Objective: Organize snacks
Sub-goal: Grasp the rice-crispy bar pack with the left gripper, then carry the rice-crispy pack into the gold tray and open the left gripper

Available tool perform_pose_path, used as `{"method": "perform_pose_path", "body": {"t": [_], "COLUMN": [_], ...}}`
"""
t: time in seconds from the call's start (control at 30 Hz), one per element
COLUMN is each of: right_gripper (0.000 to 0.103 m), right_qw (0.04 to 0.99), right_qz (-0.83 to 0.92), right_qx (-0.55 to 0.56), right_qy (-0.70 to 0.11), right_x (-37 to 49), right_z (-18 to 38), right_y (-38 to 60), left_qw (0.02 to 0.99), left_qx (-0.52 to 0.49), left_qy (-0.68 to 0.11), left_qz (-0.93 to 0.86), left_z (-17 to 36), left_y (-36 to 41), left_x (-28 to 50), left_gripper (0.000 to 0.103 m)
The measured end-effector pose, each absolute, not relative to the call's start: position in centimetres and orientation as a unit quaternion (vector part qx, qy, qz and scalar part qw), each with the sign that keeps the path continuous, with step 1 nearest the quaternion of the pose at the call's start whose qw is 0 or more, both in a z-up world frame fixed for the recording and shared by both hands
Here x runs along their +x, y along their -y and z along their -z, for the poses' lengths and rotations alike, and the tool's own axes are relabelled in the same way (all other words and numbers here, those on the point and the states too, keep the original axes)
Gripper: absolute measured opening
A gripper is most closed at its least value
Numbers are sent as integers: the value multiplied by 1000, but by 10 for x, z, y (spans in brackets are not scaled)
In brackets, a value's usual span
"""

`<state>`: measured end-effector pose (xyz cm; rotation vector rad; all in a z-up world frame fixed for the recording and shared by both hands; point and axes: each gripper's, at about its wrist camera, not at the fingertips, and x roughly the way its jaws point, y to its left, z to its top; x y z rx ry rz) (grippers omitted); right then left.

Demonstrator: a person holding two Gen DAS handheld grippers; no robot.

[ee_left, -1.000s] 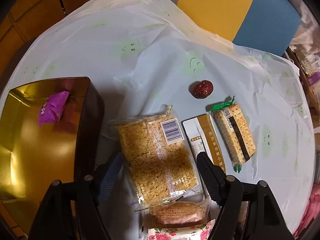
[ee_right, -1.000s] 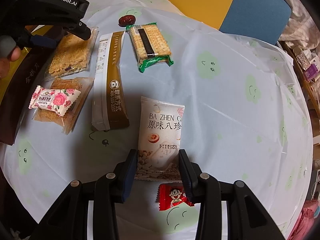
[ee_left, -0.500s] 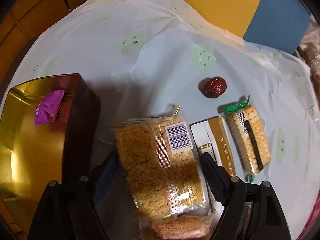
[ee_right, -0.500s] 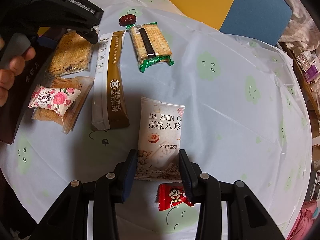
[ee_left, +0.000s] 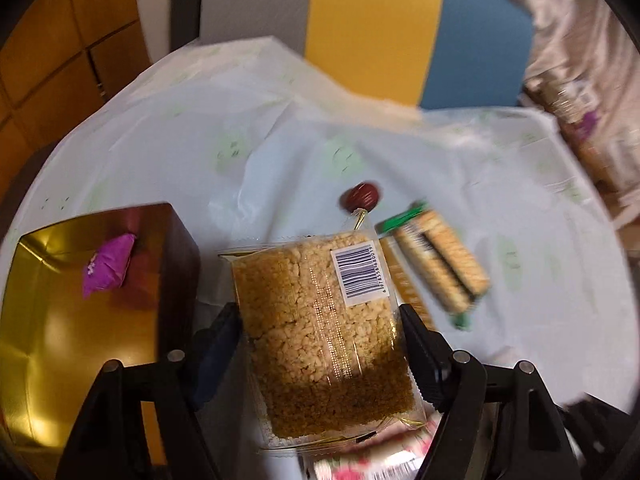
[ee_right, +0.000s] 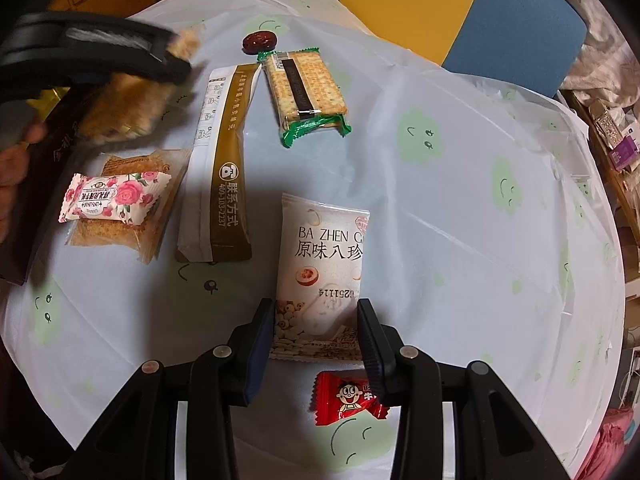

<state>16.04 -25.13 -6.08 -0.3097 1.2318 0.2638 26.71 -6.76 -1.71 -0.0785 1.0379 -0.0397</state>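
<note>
My left gripper (ee_left: 320, 332) is shut on a clear packet of puffed rice cake (ee_left: 324, 320) and holds it lifted above the table, beside the gold-lined box (ee_left: 52, 340). A purple candy (ee_left: 106, 266) lies in the box. The lifted packet also shows blurred in the right wrist view (ee_right: 124, 108). My right gripper (ee_right: 316, 340) is open, its fingers on either side of the lower end of a white BA ZHEN snack packet (ee_right: 324, 264) that lies flat. A red candy (ee_right: 348, 398) lies under the gripper.
On the cloth lie a red date (ee_right: 259, 41), a green cracker pack (ee_right: 306, 92), a long brown-and-white sachet (ee_right: 224, 164), and a rose-print bar (ee_right: 114, 198) on a clear cake packet (ee_right: 120, 232). A yellow and blue chair back (ee_right: 460, 12) stands behind the table.
My left gripper closed on the rice cake packet and lifted it off the table, tilting up. My right gripper has not moved.
</note>
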Motion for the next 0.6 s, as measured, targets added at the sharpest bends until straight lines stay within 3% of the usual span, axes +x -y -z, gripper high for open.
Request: {"method": "perform_pose_path", "body": {"t": [0.37,0.6], "right_gripper": [41,41], "right_qw": [802,806], "right_qz": [-118,-112], "right_qx": [-153,-162], "right_qy": [-565,-559], "right_x": [156,149], "right_z": [60,60], "right_y": [247,241], "left_qw": [893,880], "left_qx": [-112,-140], "left_qy": [-435,-451], "left_qz": [25,-53], "left_z": [-41,-19], "left_y": [-55,-144], "left_x": [191,171], "left_gripper": [78,78]}}
